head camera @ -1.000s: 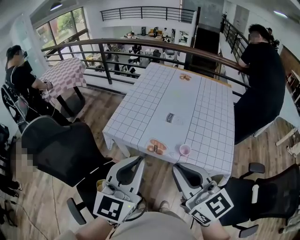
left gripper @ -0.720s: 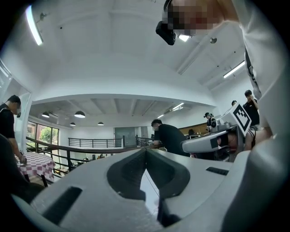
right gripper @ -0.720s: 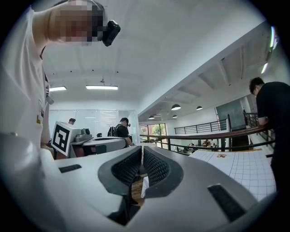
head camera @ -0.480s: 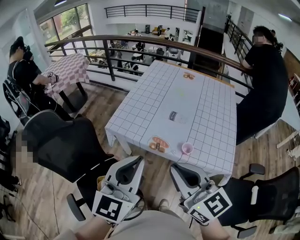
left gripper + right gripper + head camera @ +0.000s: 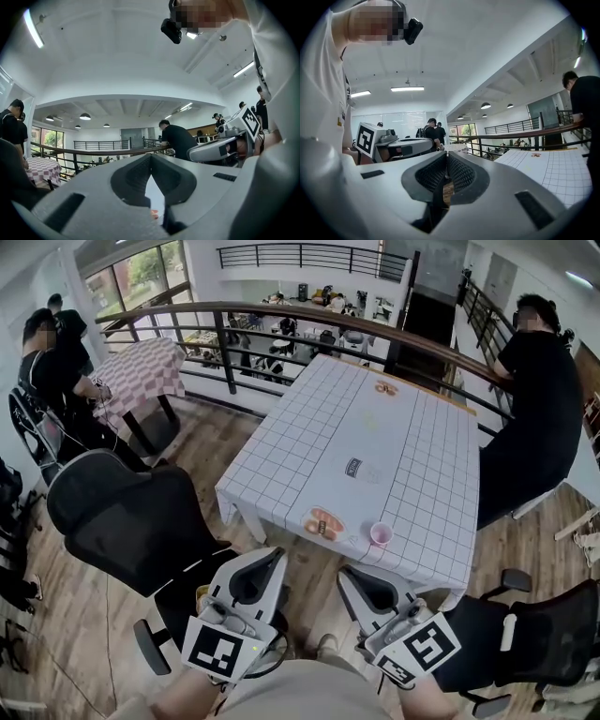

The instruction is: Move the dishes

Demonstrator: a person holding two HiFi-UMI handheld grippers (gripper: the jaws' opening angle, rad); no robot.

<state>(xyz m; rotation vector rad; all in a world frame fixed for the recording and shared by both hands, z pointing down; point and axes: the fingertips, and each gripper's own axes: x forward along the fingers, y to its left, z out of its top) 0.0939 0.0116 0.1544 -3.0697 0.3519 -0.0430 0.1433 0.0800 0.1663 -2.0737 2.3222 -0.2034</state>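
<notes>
Grid-cloth table [image 5: 412, 465], food plate [image 5: 323, 522] and pink cup [image 5: 381, 533] at near edge, left gripper [image 5: 280, 554] and right gripper [image 5: 343, 571] below it

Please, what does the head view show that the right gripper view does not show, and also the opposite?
Only the head view shows the pink cup and the plate of food near the table's front edge, and also the black office chair. Only the right gripper view shows the long ceiling lamp and the camera on the person's head. Both views show the white gridded table, the curved railing, the small dish at the table's far end, and the left gripper.
</notes>
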